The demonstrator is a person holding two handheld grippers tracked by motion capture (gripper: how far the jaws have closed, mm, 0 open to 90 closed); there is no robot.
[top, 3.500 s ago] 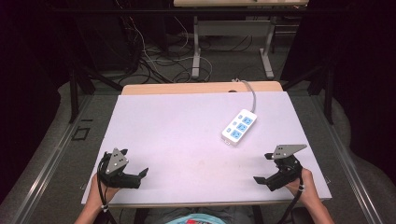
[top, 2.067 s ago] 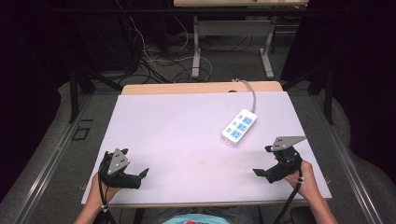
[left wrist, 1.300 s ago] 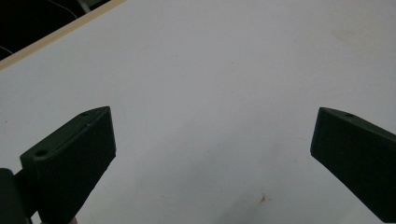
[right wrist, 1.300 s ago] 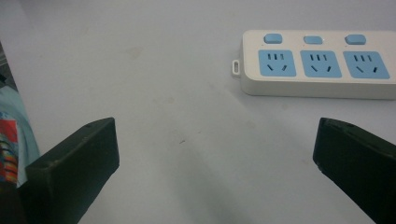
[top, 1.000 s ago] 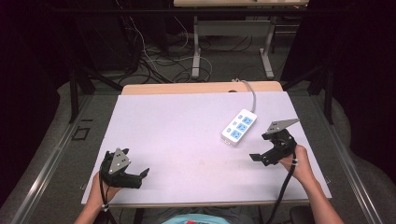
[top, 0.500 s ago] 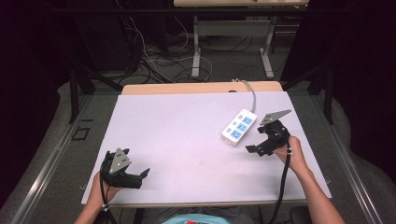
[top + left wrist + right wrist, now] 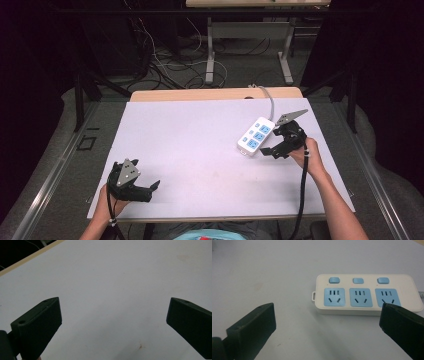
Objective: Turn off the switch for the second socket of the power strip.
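Right gripper (image 7: 274,146) sits right of centre in the high view, jaws spread wide, nothing between them. Power strip (image 7: 256,136), white with three blue sockets and three blue switches, lies just left of it on the table (image 7: 200,135), angled toward upper right; its grey cord (image 7: 270,102) runs off the far edge. Right gripper view: strip (image 7: 367,293) in upper right of frame, near the right jaw; touching or a small gap, hard to tell from this angle. Left gripper (image 7: 148,189) at lower left of the high view, held low over the bare table, well apart from the strip. Left gripper view: jaws wide apart, holding nothing, faint stain on the surface between them.
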